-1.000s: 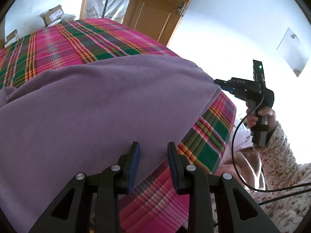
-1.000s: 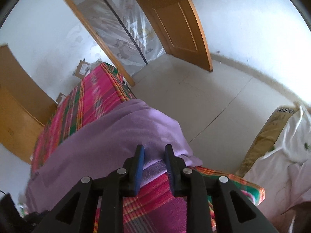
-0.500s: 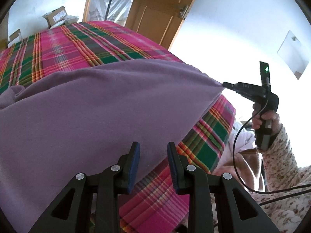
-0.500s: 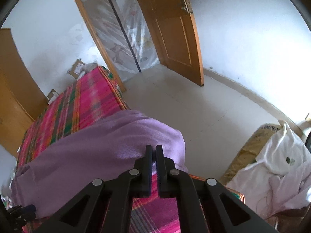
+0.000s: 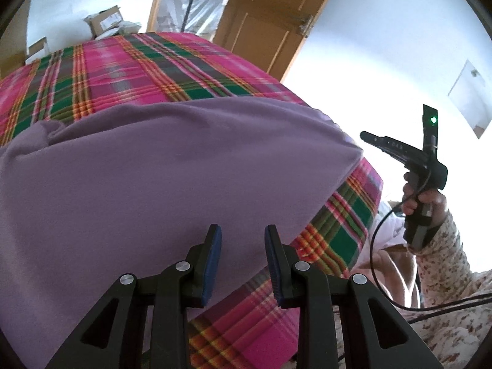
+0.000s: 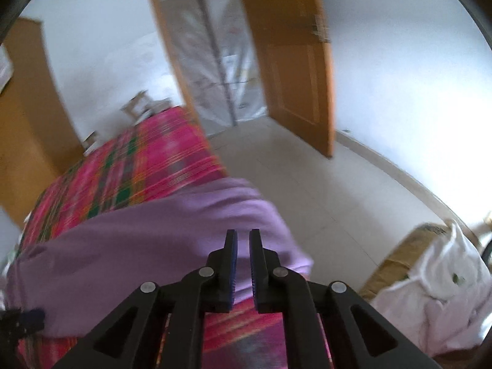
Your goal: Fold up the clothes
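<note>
A purple garment [image 5: 169,169] lies spread over the plaid bed cover [image 5: 138,67], its near edge hanging toward me. My left gripper [image 5: 243,243] is open, its blue-padded fingers just above that near edge with nothing between them. In the left wrist view a hand [image 5: 421,196] holds my right gripper [image 5: 364,136] just off the garment's right corner, with a thin gap between them. The right wrist view is blurred. There my right gripper [image 6: 243,246] hovers over the purple garment [image 6: 138,246] with its jaws a narrow slit apart and no cloth pinched.
A wooden door [image 5: 261,30] and a plastic-covered doorway stand beyond the bed. Cardboard boxes [image 5: 104,24] sit at the bed's far end. Pale floor [image 6: 307,184] lies right of the bed, with white bedding [image 6: 430,292] piled at lower right. A floral sleeve [image 5: 446,261] is close by.
My right gripper closed at the garment's right corner half a second ago; now its jaws have parted slightly and it has pulled away from the corner. The left gripper stays open.
</note>
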`<move>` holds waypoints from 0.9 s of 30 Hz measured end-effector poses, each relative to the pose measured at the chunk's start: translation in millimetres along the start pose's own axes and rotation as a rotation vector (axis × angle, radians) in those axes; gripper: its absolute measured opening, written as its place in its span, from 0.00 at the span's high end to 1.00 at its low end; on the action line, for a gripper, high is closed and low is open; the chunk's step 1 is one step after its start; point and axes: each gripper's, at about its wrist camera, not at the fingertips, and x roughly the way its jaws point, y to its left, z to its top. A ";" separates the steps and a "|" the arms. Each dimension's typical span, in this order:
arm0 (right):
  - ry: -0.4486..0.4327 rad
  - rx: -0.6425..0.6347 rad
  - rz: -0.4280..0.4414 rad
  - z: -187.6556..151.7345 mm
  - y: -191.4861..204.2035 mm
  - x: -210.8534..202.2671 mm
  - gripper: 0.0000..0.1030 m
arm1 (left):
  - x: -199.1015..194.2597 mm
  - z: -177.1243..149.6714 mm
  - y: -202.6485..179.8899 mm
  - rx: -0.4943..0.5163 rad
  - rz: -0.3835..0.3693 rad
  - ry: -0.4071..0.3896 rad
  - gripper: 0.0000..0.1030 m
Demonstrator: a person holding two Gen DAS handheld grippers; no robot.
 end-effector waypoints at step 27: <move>0.097 -0.483 0.272 -31.8 189.2 29.3 0.83 | -85.9 -31.8 134.6 -0.347 0.261 -0.151 0.71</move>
